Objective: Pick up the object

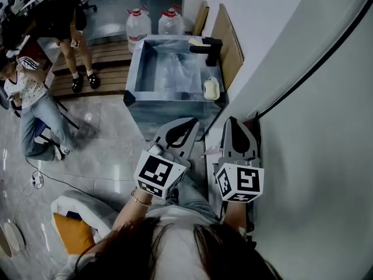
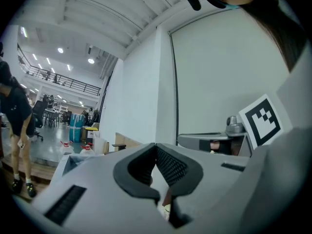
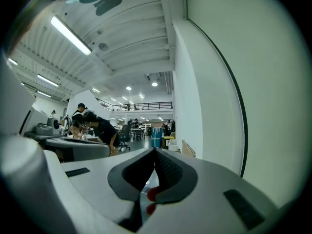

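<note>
A steel sink basin point(image 1: 135, 74) stands in front of me, with a black faucet point(image 1: 210, 48) at its far right corner. A pale, soap-like object point(image 1: 211, 88) lies on the basin's right rim, and another pale piece point(image 1: 196, 41) sits behind the faucet. My left gripper point(image 1: 191, 123) and right gripper point(image 1: 232, 123) hang side by side just short of the basin's near edge. Both are shut with nothing between the fingers. In the left gripper view point(image 2: 156, 146) and the right gripper view point(image 3: 155, 151) the jaw tips touch and point up at the wall.
A white wall point(image 1: 303, 133) runs close along the right. Two water bottles point(image 1: 154, 23) with red caps stand behind the basin. At the left, one person point(image 1: 32, 107) sits and another point(image 1: 76, 34) stands on the glossy floor. A chair with an orange cushion point(image 1: 73, 229) is at lower left.
</note>
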